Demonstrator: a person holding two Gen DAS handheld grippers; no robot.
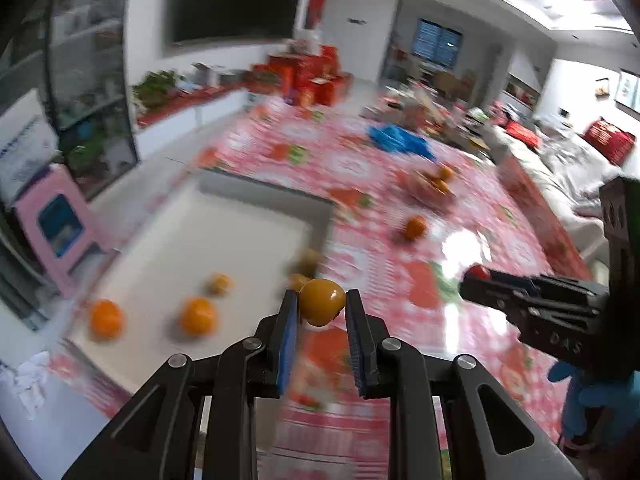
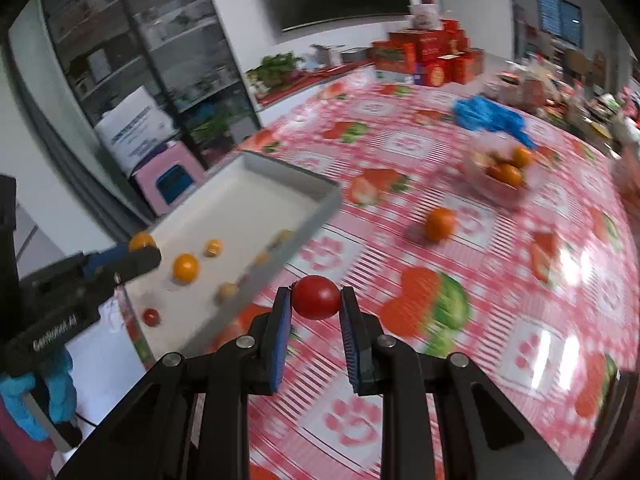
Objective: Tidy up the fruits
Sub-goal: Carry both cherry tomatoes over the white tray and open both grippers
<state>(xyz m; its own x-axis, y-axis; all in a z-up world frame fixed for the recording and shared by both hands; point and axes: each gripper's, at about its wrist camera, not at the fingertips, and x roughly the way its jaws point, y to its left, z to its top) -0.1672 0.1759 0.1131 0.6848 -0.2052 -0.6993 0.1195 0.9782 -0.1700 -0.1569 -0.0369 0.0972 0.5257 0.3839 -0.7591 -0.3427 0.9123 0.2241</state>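
Right wrist view is showing the right gripper (image 2: pixel 316 300) clamping one red tomato (image 2: pixel 315 297) at lower centre; the left gripper (image 1: pixel 322 304) is clamping one yellow tomato (image 1: pixel 321 300). White tray (image 2: pixel 316 210) at left is holding about seven blurred fruits.

A glossy, smooth skin is shown by the yellow tomato (image 1: pixel 321 301) and the red tomato (image 2: pixel 316 297). Beneath them, a shiny plastic-looking tablecloth (image 2: pixel 500 280) is seen; the tray (image 2: pixel 256 204) appears matt.
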